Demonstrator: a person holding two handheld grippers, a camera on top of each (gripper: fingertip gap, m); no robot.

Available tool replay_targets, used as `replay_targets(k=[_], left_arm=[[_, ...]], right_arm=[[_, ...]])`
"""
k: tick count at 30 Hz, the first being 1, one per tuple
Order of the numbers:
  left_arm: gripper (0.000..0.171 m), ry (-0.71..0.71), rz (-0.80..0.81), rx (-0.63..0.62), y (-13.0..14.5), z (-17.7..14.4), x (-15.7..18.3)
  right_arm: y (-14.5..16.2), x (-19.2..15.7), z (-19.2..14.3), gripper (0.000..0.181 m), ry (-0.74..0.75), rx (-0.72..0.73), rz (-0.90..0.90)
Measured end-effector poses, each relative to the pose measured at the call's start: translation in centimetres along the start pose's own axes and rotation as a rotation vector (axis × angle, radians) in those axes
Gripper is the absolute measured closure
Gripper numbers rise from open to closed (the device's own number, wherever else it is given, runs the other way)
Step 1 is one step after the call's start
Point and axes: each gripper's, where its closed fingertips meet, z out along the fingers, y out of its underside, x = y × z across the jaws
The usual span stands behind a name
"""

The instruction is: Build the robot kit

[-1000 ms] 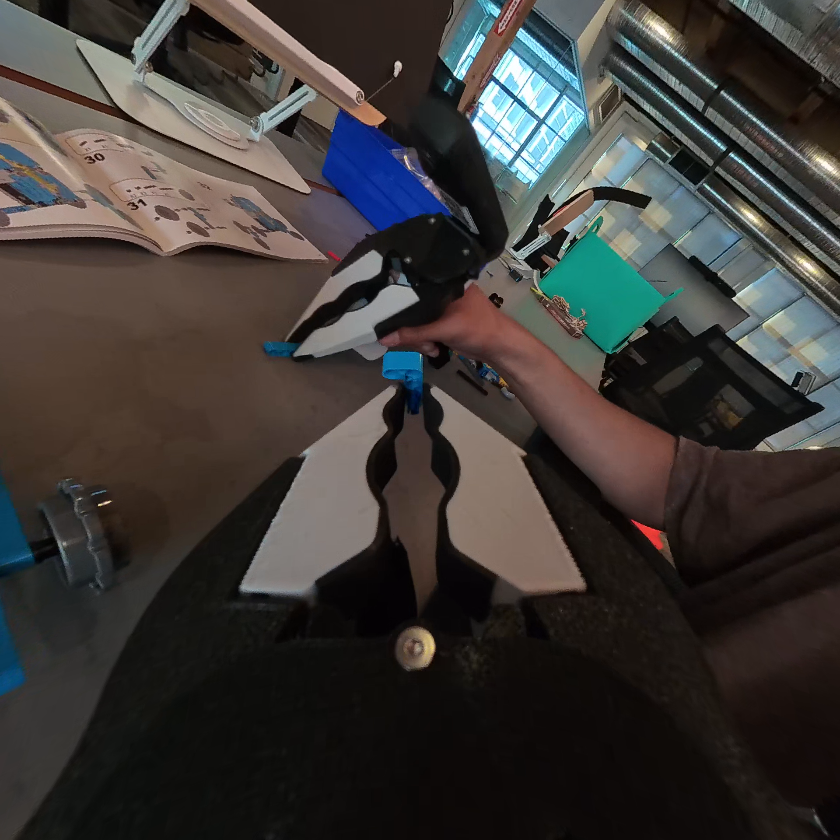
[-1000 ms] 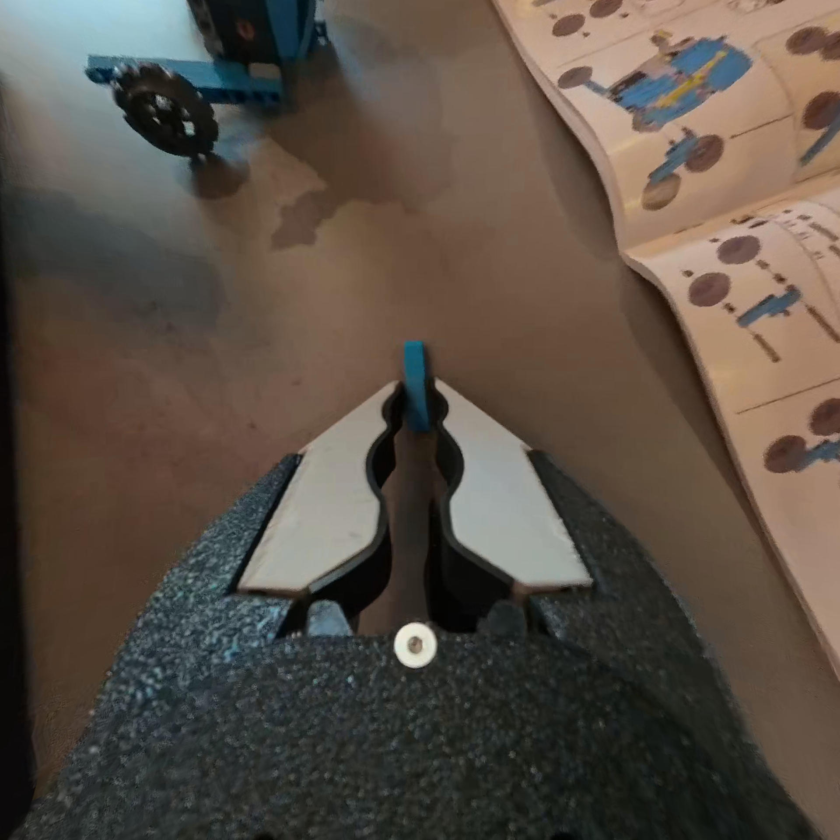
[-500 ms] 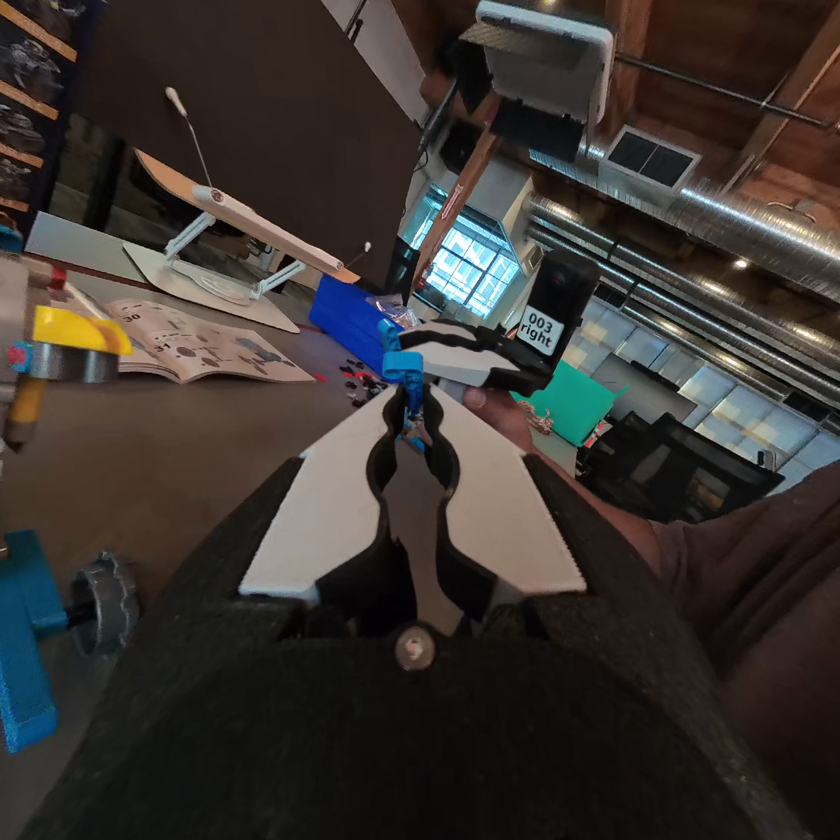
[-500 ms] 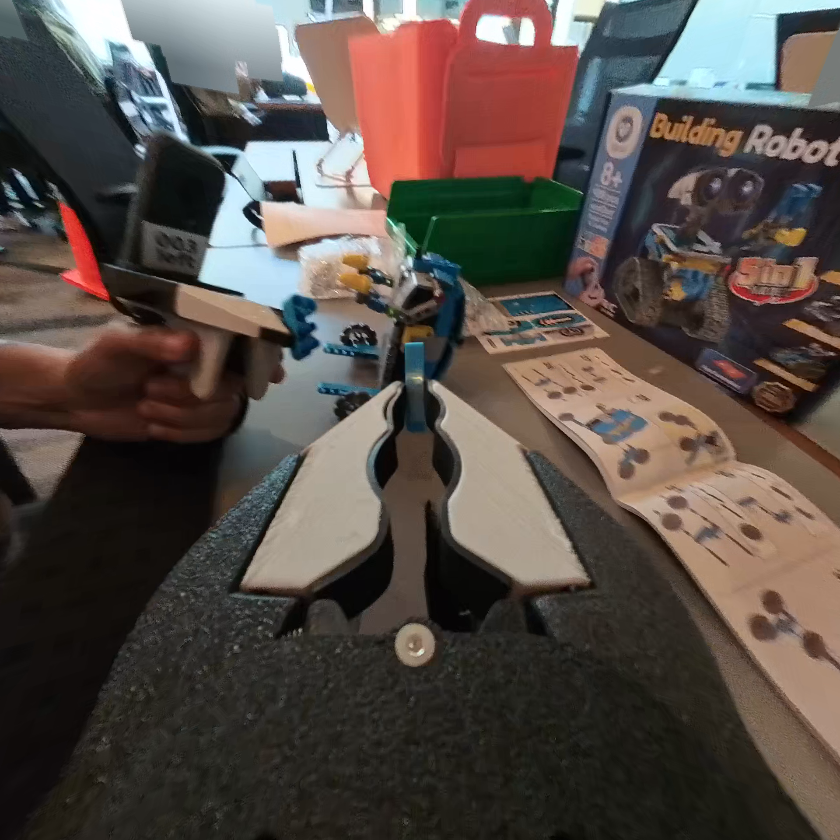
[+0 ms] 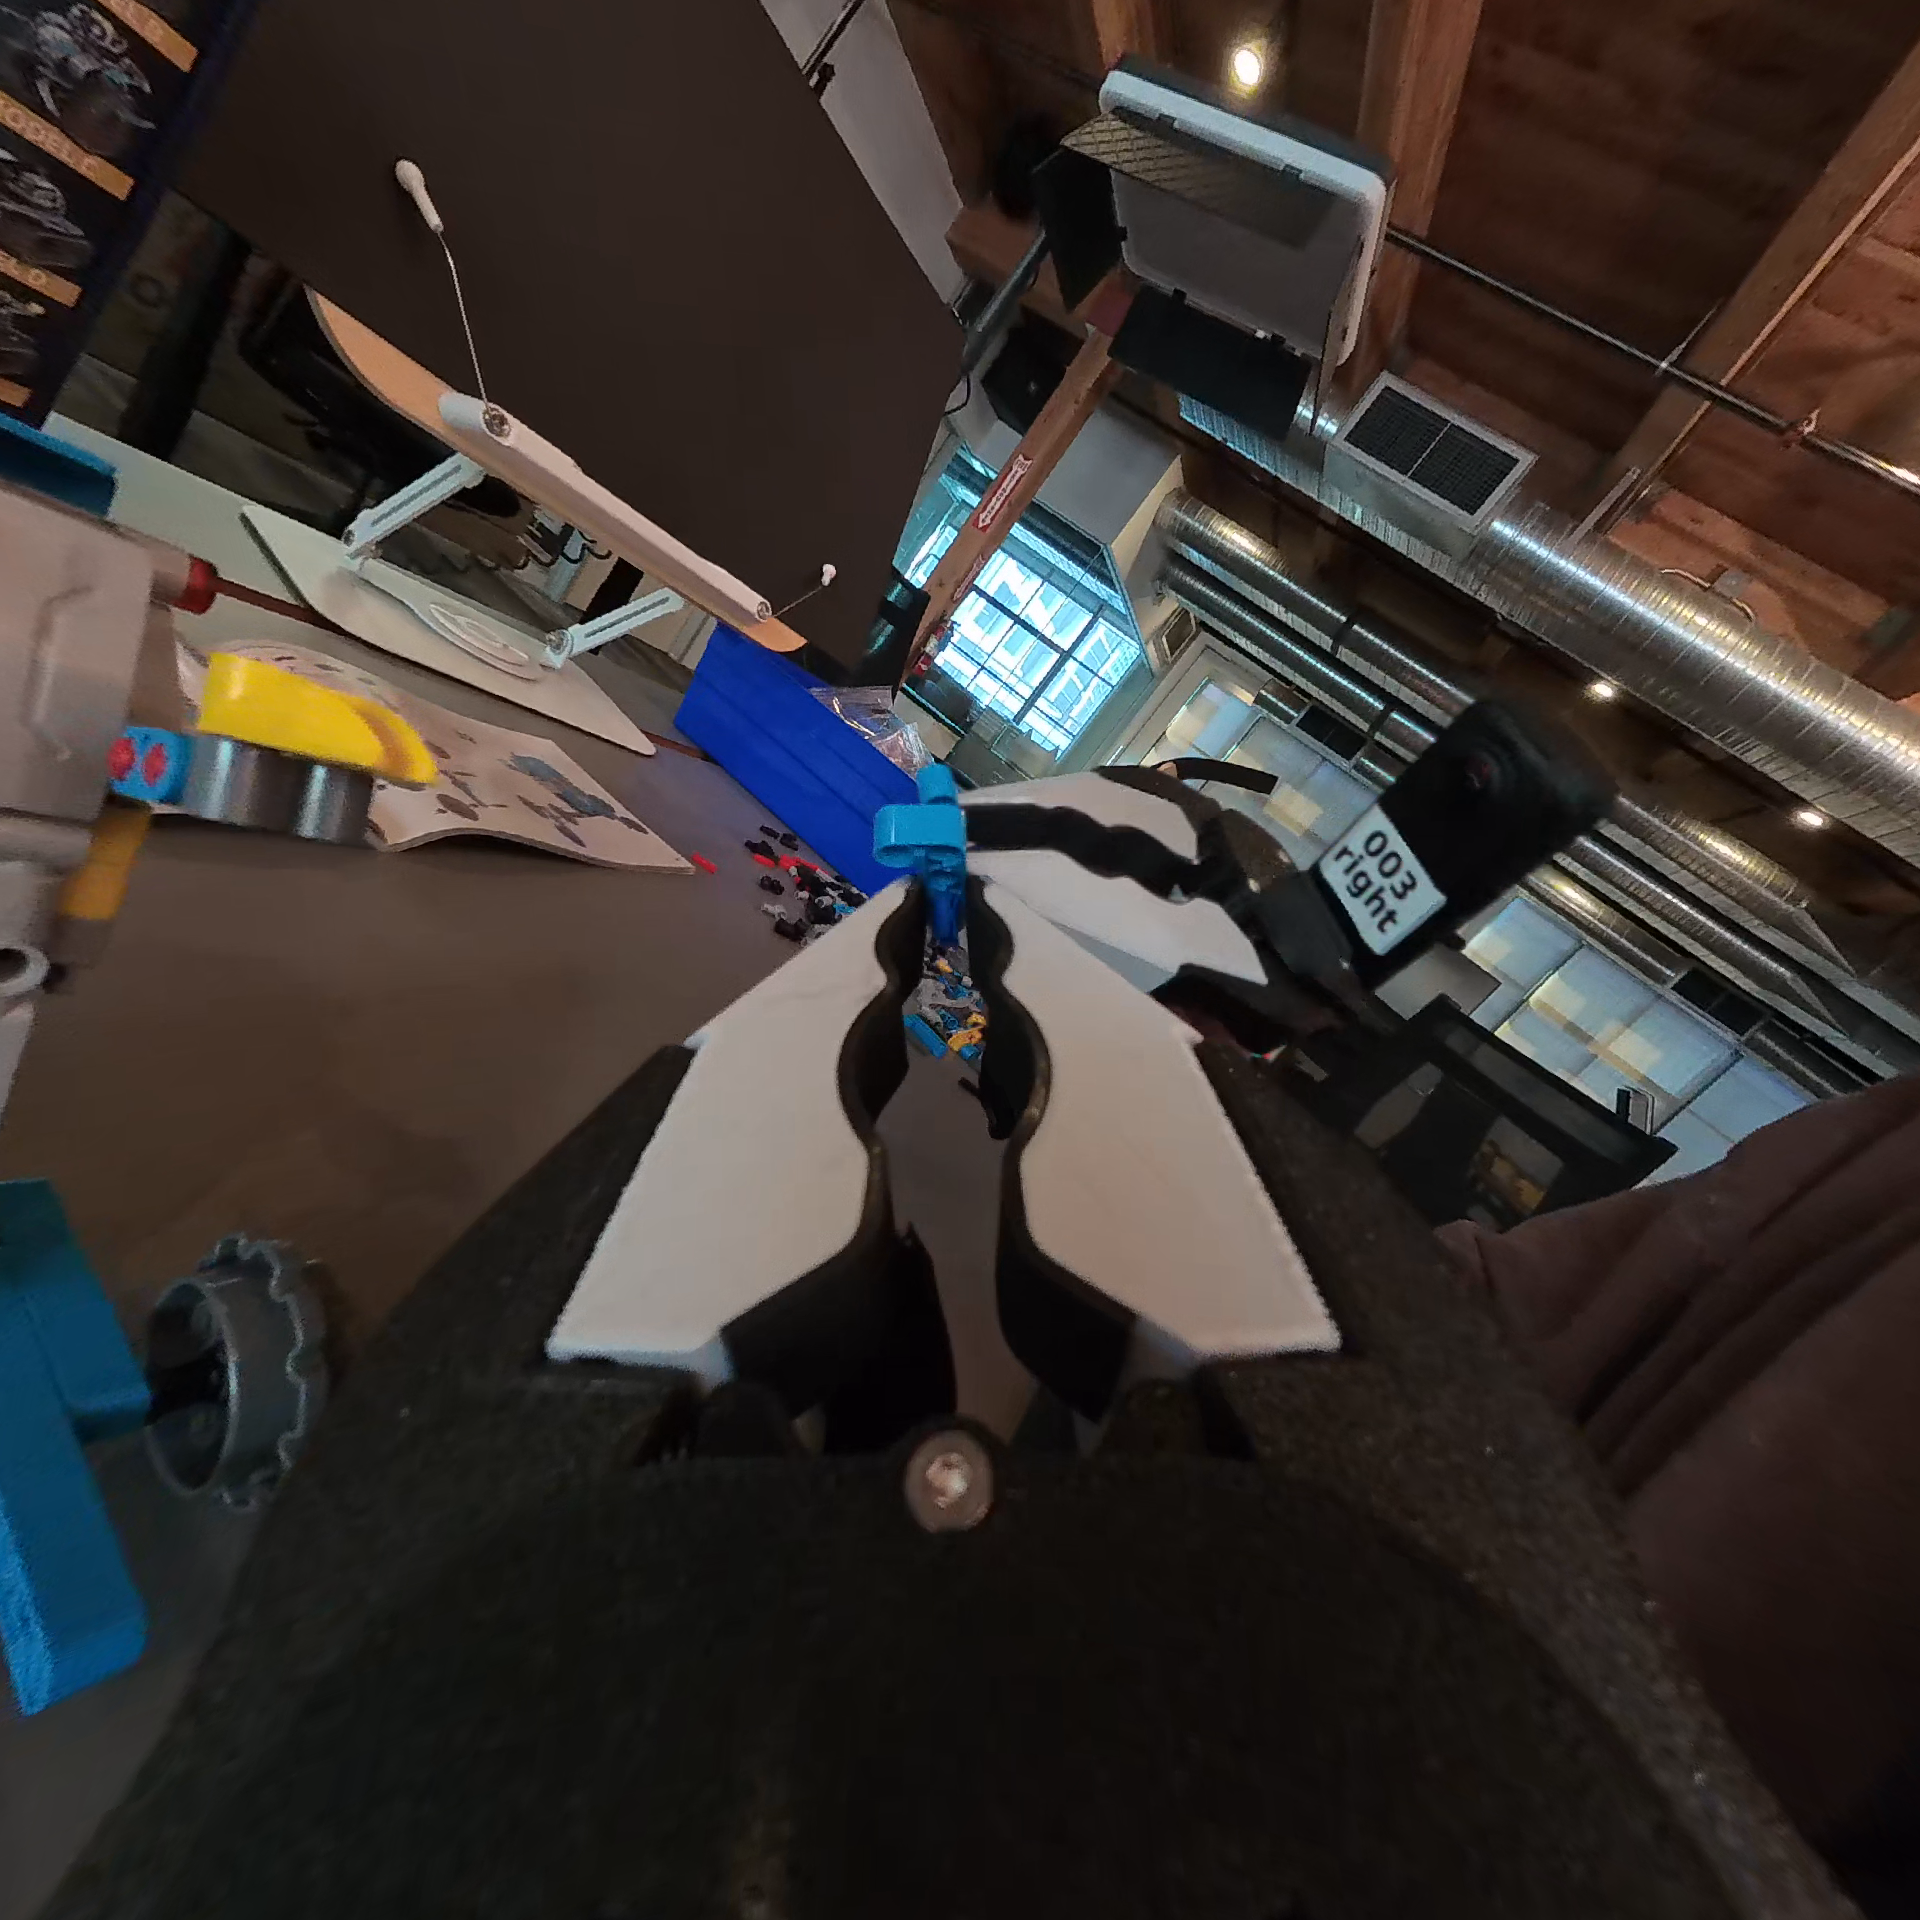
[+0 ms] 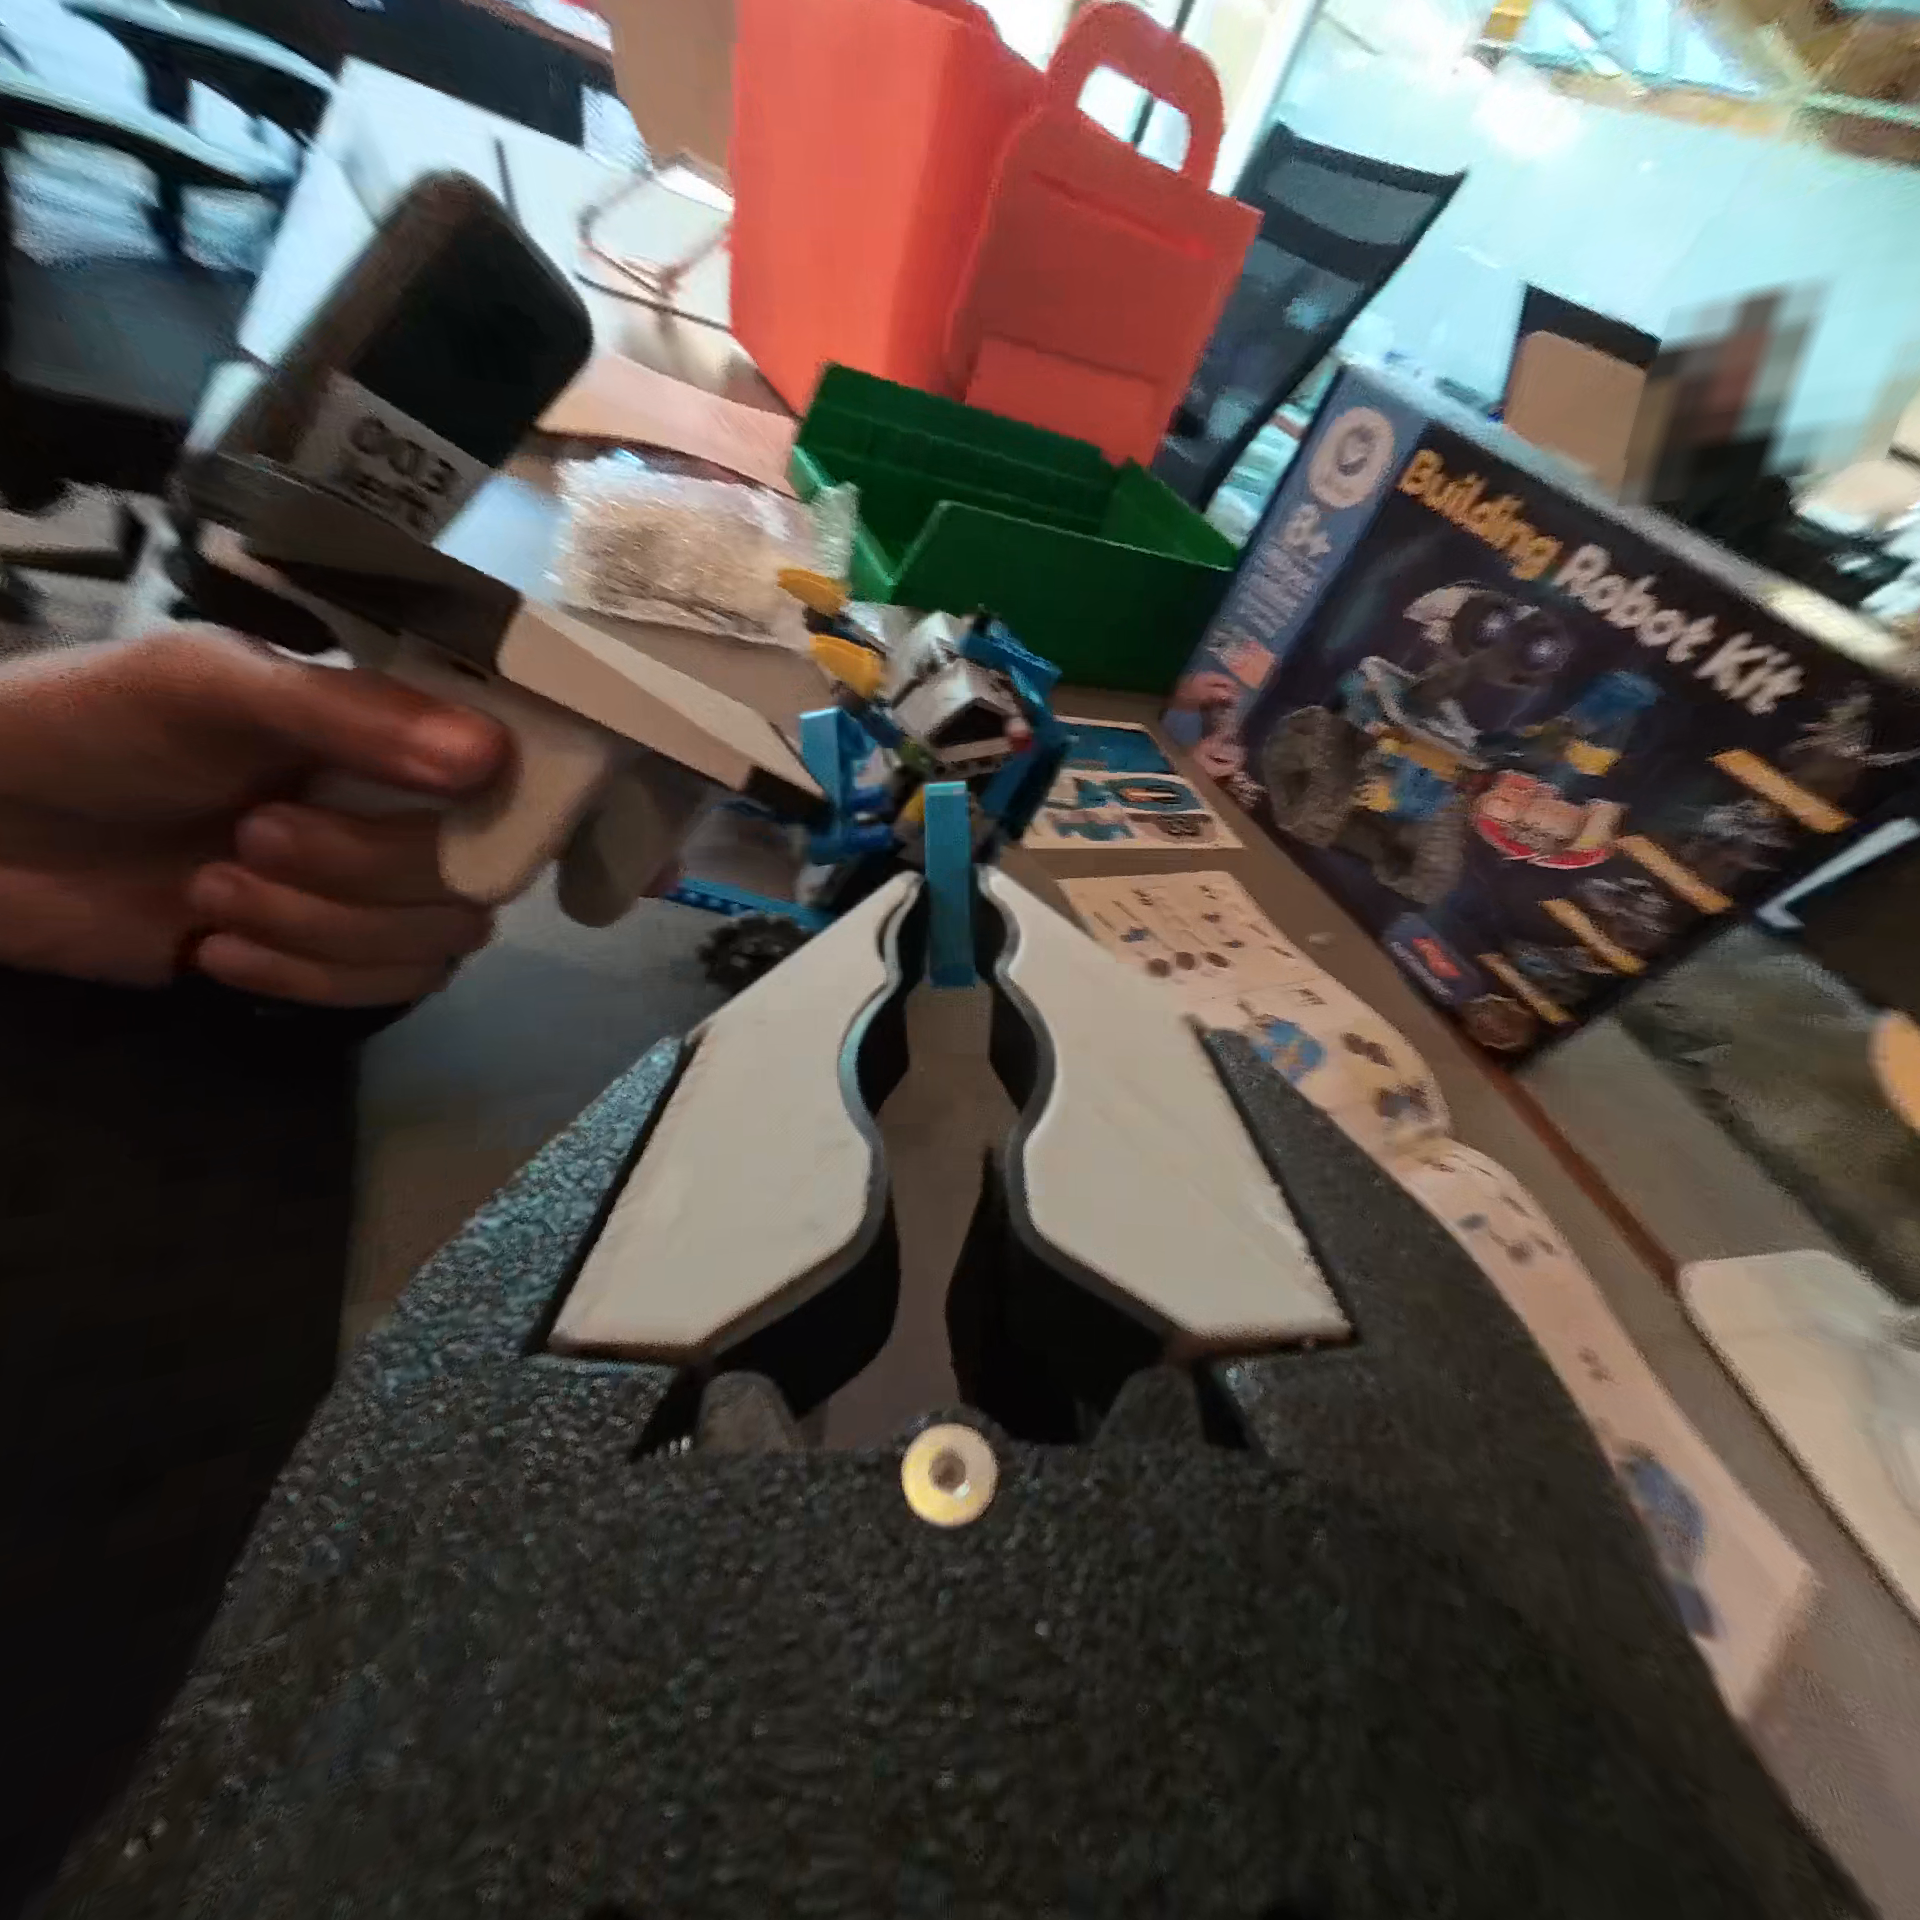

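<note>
My left gripper is shut on a small blue connector piece and holds it above the grey table. My right gripper is shut on a flat blue beam that stands upright between its tips. The two grippers meet tip to tip in the air. The right gripper shows just behind the connector in the left wrist view. The left gripper, held by a hand, shows in the right wrist view. A blue, grey and yellow robot model stands just beyond both tips.
An open instruction booklet, a dark kit box, a green bin and an orange bag stand behind. A blue bin, loose small pieces, a white stand and the model's grey wheel also show.
The right gripper lifted the blue beam off the table and swung up level. Both grippers came together, so the beam and the connector are now close, near the robot model.
</note>
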Motion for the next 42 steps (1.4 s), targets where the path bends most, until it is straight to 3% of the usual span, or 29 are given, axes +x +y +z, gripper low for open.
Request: replay_targets(k=[7, 42], left_arm=[[0.166, -0.003, 0.005, -0.017, 0.3, 0.1, 0.0], [0.166, -0.031, -0.047, -0.034, 0.5, 0.1, -0.7]], right_arm=[[-0.1, -0.8, 0.2, 0.173, 0.018, -0.005, -0.144], [0.8, -1.3, 0.3, 0.172, -0.036, -0.011, -0.141]])
